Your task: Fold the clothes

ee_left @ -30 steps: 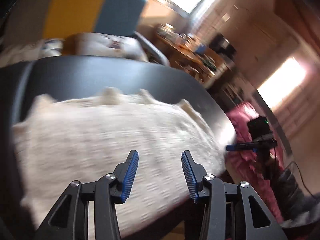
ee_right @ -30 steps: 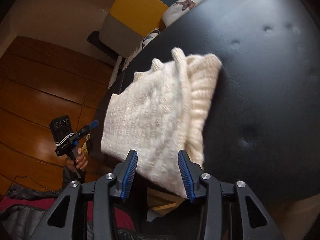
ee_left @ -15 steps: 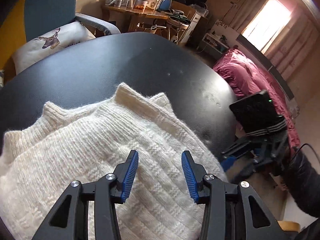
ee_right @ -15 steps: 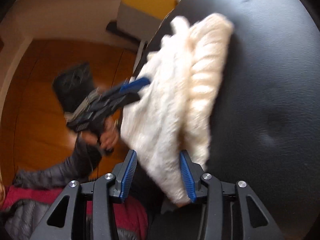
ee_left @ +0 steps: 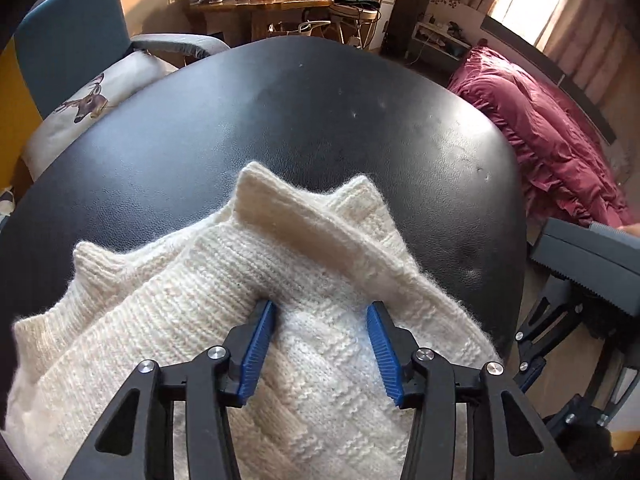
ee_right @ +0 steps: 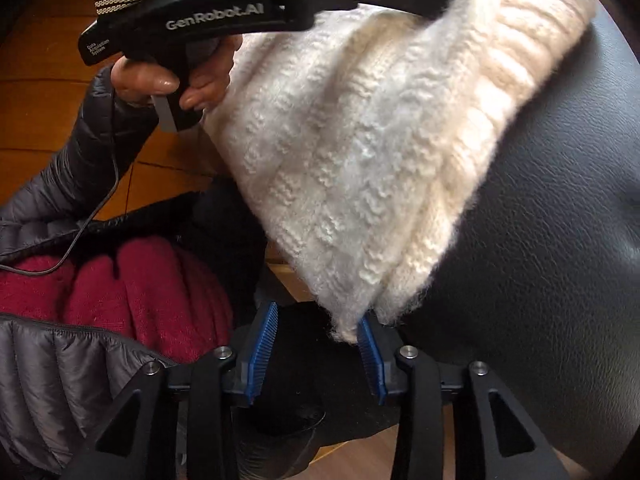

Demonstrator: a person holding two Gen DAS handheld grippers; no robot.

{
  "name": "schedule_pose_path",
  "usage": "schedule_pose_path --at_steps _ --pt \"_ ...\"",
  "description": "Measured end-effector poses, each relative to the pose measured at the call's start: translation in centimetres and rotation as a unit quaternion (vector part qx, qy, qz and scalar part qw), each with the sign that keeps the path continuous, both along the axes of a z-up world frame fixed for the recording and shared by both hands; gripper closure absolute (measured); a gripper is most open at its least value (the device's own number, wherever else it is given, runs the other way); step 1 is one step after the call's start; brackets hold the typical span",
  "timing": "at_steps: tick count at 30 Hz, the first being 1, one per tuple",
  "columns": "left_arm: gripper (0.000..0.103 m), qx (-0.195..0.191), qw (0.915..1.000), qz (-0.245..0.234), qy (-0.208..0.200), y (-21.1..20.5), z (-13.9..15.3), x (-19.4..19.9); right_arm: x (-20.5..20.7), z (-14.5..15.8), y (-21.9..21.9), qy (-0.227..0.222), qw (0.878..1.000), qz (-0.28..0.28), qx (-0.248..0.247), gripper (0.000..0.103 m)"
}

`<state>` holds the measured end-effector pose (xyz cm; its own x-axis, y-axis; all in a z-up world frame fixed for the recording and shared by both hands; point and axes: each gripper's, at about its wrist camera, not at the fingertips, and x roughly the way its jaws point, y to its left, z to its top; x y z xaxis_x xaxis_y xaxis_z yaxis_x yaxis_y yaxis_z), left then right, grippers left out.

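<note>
My left gripper (ee_left: 320, 344) sits low over the cream knitted sweater (ee_left: 224, 320), its 2 blue-padded fingers (ee_left: 256, 348) spread wide apart with the knit lying flat between them; nothing is pinched. The left finger's tip presses against a raised fold of the sweater. The sweater lies folded on the near part of the black padded surface (ee_left: 320, 120), with 2 ribbed corners standing up at its far edge. Left of the surface there is a blue chair (ee_left: 76, 52) with a deer-print cushion (ee_left: 92, 100) on it, and behind it a wooden desk (ee_left: 264, 4) crowded with jars. To the right lies a heap of crimson bedding (ee_left: 536, 120).

From my right wrist camera, the left hand (ee_right: 176, 76) (dark puffer sleeve (ee_right: 80, 168) at the wrist) grips the handle of that left tool, whose arm reaches over the sweater's top. The sweater hangs past the edge of the black surface, and its lowest fuzzy corner touches the right-hand pad of my right gripper (ee_right: 316, 356). That gripper's jaws are also wide apart, holding nothing. Below them is wooden floor (ee_right: 52, 100), and a red garment (ee_right: 132, 292) at the lower left.
</note>
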<state>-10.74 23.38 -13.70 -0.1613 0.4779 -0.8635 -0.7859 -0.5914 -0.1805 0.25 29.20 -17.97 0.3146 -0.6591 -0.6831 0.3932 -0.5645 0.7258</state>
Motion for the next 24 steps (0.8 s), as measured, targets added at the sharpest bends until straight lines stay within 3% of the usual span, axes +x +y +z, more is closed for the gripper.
schedule_pose_path --at_steps 3,6,8,10,13,16,19,21,22,24 --pt "0.053 0.047 0.9981 0.020 -0.034 -1.8 1.1 -0.8 0.6 1.0 0.9 0.017 0.999 -0.034 0.004 0.058" --pt "0.053 0.076 0.9944 0.064 -0.033 -4.9 2.1 -1.4 0.2 3.1 3.3 0.054 0.993 -0.103 0.011 0.055" --pt "0.053 0.086 0.9918 0.089 -0.031 -7.0 2.2 -1.5 -0.9 4.7 5.2 0.087 0.979 -0.185 -0.002 0.055" --pt "0.053 0.092 0.9895 0.108 -0.028 -8.8 2.1 -1.6 -2.2 6.2 6.6 0.127 0.956 -0.263 -0.010 0.055" --pt "0.053 0.086 0.9893 0.116 -0.016 -9.9 1.2 -1.7 -4.6 7.2 6.0 0.185 0.926 -0.330 -0.005 0.055" --pt "0.053 0.087 0.9896 0.115 -0.002 -10.4 1.1 -1.2 -8.2 7.5 4.3 0.211 0.913 -0.350 0.008 0.055" --pt "0.053 0.095 0.9894 0.109 0.009 -10.5 1.5 -1.4 -11.8 6.9 1.9 0.216 0.916 -0.334 0.056 0.058" --pt "0.053 0.097 0.9899 0.102 0.016 -10.2 1.7 -1.6 -13.3 5.9 0.9 0.214 0.921 -0.308 0.108 0.070" --pt "0.053 0.092 0.9906 0.099 0.021 -9.8 1.6 -1.8 -14.0 5.3 0.5 0.213 0.922 -0.294 0.134 0.090" --pt "0.053 0.070 0.9922 0.096 0.036 -8.9 1.3 -2.5 -13.9 5.6 -0.2 0.239 0.914 -0.276 0.178 0.095"
